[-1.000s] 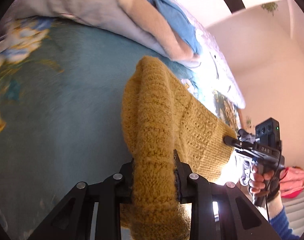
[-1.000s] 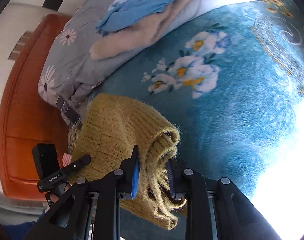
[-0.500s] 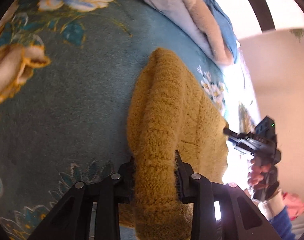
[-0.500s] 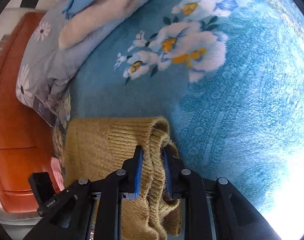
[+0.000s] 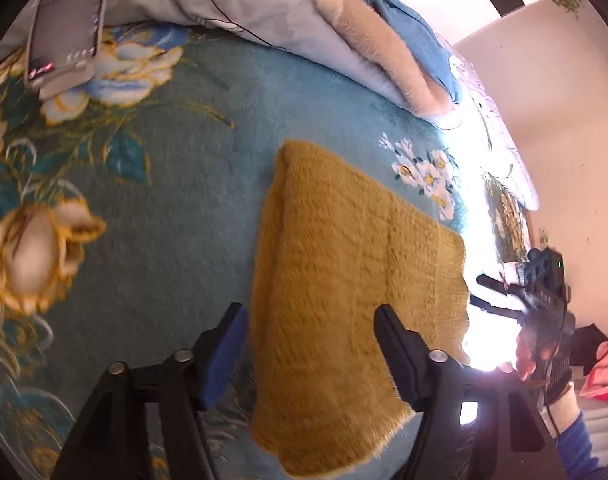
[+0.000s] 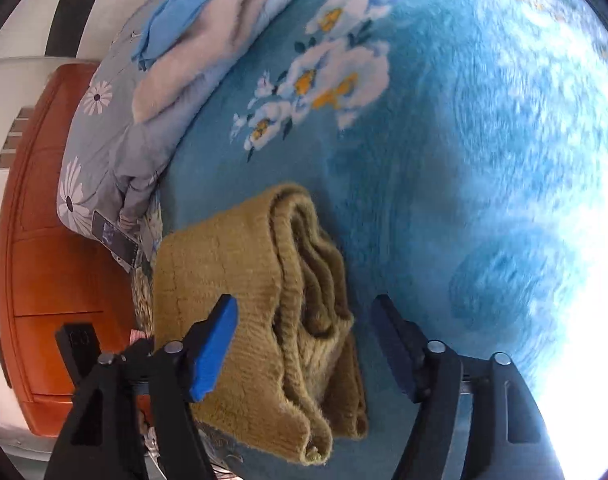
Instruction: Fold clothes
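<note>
A mustard knit sweater [image 5: 344, 280] lies folded flat on the blue floral blanket [image 5: 163, 220]. My left gripper [image 5: 310, 316] is open, its fingers either side of the sweater's near end, holding nothing. In the right wrist view the sweater [image 6: 263, 300] shows its stacked folded layers. My right gripper [image 6: 304, 312] is open around that folded edge, not clamped. The right gripper also shows in the left wrist view [image 5: 480, 292], just off the sweater's right edge.
A grey floral duvet [image 5: 223, 4] with a beige fuzzy garment [image 5: 384, 52] and a blue garment [image 5: 416, 36] lies along the far side. A phone [image 5: 63, 36] rests on the blanket. An orange wooden headboard [image 6: 43, 260] stands at left. Pink cloth [image 5: 604, 368] lies at right.
Both grippers have opened and let go of the sweater, which they held lifted earlier. The sweater now lies folded on the blanket.
</note>
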